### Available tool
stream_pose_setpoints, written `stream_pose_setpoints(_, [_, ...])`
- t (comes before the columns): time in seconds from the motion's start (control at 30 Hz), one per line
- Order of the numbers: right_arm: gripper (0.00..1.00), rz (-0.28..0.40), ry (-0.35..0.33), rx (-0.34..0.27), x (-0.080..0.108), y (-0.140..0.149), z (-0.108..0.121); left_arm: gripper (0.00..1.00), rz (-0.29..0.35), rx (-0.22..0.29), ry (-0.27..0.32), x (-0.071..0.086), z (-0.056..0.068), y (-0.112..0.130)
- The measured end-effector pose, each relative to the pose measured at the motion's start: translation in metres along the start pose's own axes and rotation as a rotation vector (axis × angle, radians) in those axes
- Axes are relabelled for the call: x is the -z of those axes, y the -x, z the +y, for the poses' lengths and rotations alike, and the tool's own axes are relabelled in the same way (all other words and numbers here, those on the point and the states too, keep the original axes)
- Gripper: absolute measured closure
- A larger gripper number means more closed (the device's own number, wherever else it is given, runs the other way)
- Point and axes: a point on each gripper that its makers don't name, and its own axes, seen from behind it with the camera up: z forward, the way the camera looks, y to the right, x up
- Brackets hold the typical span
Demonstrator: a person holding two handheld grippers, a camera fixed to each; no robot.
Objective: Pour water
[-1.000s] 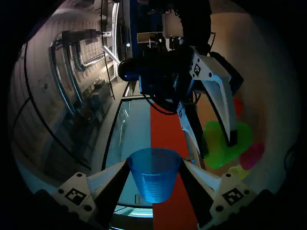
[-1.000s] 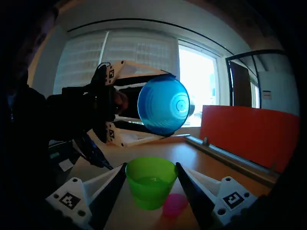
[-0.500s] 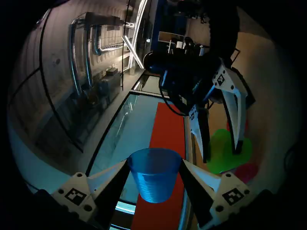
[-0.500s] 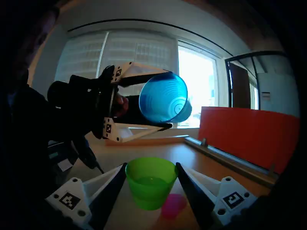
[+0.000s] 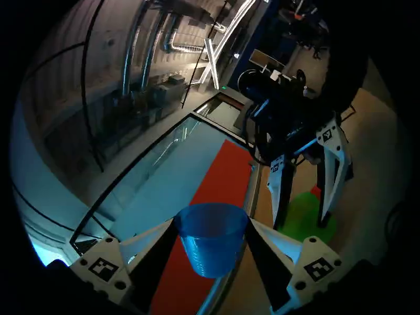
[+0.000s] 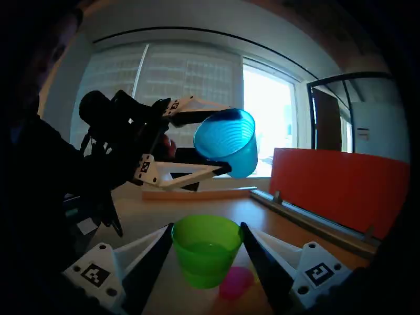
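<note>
Blue cup (image 5: 212, 242) pinched between left gripper (image 5: 211, 224) fingers, tipped over, up in the air beyond green cup (image 6: 206, 256) (some liquid inside). Green cup clamped by right gripper (image 6: 206, 228), low over wooden table (image 6: 157, 214), 1 pink cup (image 6: 235, 281) just beside.

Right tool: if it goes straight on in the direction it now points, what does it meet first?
Beyond its own green cup, most likely the left tool and the blue cup it holds, near the middle of the right gripper view. Depth is unclear; it might pass just under them.
</note>
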Motion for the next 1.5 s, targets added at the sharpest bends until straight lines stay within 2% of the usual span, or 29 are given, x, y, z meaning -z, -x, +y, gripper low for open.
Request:
stream_pose_setpoints(0.6, [0.05,0.016,0.011,0.013,0.001,-0.006,-0.001,0.13,-0.031,0.431,-0.01,-0.002,-0.008,0.019])
stream_pose_setpoints(0.83, [0.05,0.022,0.016,0.017,0.002,-0.007,0.0,0.14,0.003,0.618,-0.008,-0.001,-0.015,0.017])
stream_pose_setpoints(1.03, [0.05,0.037,0.024,0.012,0.002,-0.013,0.002,0.13,0.002,0.743,0.003,-0.002,-0.014,0.019])
stream_pose_setpoints(1.23, [0.05,0.046,0.03,0.011,0.003,-0.015,0.004,0.13,-0.012,0.84,0.007,-0.004,-0.012,0.023])
stream_pose_setpoints(1.5, [0.05,0.052,0.036,0.008,0.005,-0.016,0.005,0.14,-0.036,0.893,-0.002,-0.004,-0.013,0.031])
